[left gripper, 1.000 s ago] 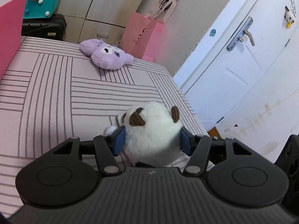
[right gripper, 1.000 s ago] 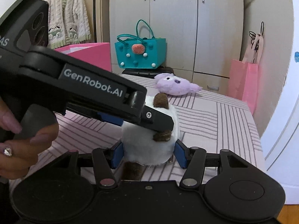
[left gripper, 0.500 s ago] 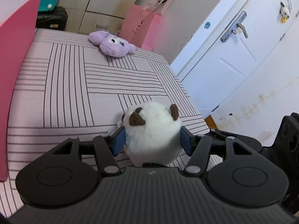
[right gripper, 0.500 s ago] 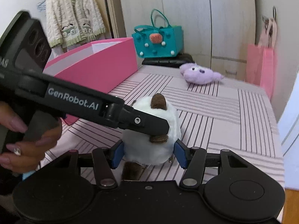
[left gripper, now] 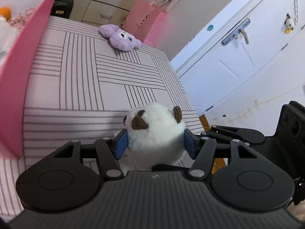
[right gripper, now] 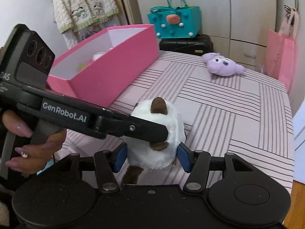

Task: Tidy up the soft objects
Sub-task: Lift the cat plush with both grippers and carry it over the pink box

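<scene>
1. Left tongs (left gripper: pixel 155 143): closing on the white plush (left gripper: pixel 155 133) from both sides, blue pads (left gripper: pixel 120 146) pressing into its fur; seen in the right view (right gripper: pixel 152 131) as a black arm reaching in from the left, a hand (right gripper: pixel 28 147) gripping its handle.
2. Right tongs (right gripper: pixel 151 157): sitting half open around the lower part of the same plush, blue pads (right gripper: pixel 119 158) touching its sides; whether they are squeezing is hard to tell, though the fur is filling the gap.
3. White plush: round, with brown ears and a brown patch; hanging between both tongs above the near right corner of the table (right gripper: pixel 238 114), clear of the cloth.
4. Table: wearing a pale pink cloth with grey stripe blocks.
5. Pink box (right gripper: pixel 106 72): standing open on the table's left side, white inside; holding some soft items, blurred and partly hidden.
6. Purple plush (right gripper: pixel 223 65): lying at the far edge of the table, well apart from the tongs.
7. Teal bag (right gripper: pixel 175 22): sitting on a black case (right gripper: pixel 186 43) beyond the table.
8. Pink bag (left gripper: pixel 146 21): hanging against the wall near the purple plush.
9. White door (left gripper: pixel 244 57): standing to the right, with a metal handle (left gripper: pixel 236 34).
</scene>
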Available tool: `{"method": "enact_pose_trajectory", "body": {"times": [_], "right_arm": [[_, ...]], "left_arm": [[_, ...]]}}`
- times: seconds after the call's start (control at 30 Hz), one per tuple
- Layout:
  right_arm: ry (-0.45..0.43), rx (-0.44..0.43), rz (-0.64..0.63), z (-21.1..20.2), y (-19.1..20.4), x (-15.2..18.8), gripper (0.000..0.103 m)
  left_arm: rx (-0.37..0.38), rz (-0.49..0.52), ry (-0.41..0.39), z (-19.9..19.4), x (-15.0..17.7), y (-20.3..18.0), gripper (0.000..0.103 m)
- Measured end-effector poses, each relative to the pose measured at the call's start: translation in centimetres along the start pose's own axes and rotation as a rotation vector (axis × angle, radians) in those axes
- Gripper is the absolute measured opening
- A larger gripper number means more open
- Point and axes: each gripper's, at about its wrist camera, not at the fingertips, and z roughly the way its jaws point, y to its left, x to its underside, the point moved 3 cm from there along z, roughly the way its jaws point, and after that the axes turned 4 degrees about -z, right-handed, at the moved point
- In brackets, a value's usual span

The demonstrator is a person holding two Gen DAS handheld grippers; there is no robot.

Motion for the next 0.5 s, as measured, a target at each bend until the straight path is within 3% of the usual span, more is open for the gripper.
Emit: {"method": "enact_pose_trajectory", "body": {"times": [0.33, 0.5], "right_arm": [[0.019, -0.096, -0.065, -1.7, 4.7, -1.6, 0.061], [0.056, -0.185, -0.064, -1.5, 6.7, -2.6, 0.062]], "left_arm": [[0.015, -0.012, 0.017, -6.0, 1.5, 0.9, 0.060], [-0.019, -0.042, 0.067, -8.4, 2.3, 1.5, 0.060]]}}
